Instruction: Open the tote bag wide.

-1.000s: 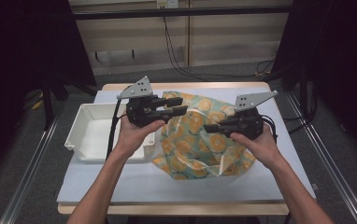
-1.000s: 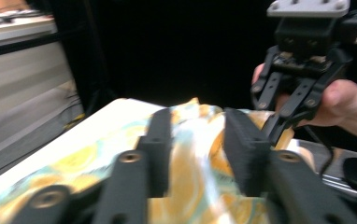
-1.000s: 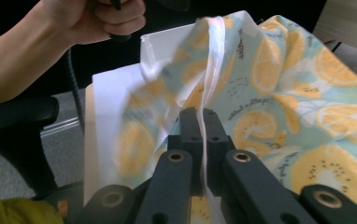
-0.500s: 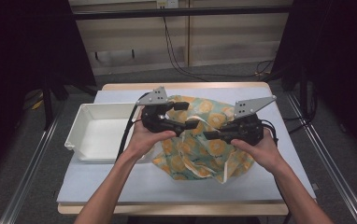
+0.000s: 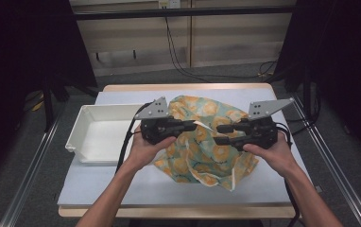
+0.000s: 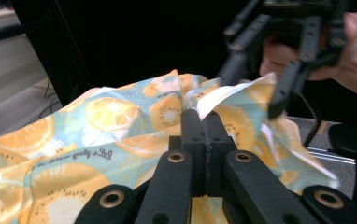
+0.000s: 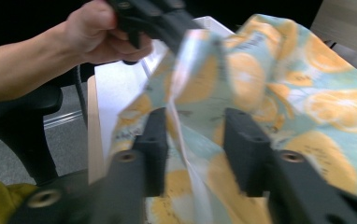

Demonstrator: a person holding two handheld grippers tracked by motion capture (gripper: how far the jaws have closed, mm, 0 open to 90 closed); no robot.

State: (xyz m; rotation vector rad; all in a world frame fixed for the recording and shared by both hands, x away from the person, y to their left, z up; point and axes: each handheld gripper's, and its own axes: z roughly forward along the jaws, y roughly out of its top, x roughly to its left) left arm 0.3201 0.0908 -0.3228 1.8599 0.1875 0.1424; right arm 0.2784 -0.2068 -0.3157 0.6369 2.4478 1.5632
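Two handheld grippers meet over a pale blue table (image 5: pixel 98 189), where we are handling a cloth bag (image 5: pixel 202 146) printed with orange slices on soft turquoise. Largest first: the table's flat mat carries a white plastic tray (image 5: pixel 81 142), rectangular with smooth raised walls, sitting just left of the bag. The bag lies crumpled mid-table, thin and limp (it looks like crinkly synthetic fabric), with a cream edging strip trailing down towards the near edge.

Our left gripper (image 5: pixel 193 126) has just closed: its black jaws sit pressed together, pinching a fold of the bag near its pale rim, probably to lift one side of the opening. Our right gripper (image 5: pixel 221 134) has just been opening; its jaws stand apart, fabric draped loosely between them without being squeezed, seemingly ready to take a fresh hold opposite.
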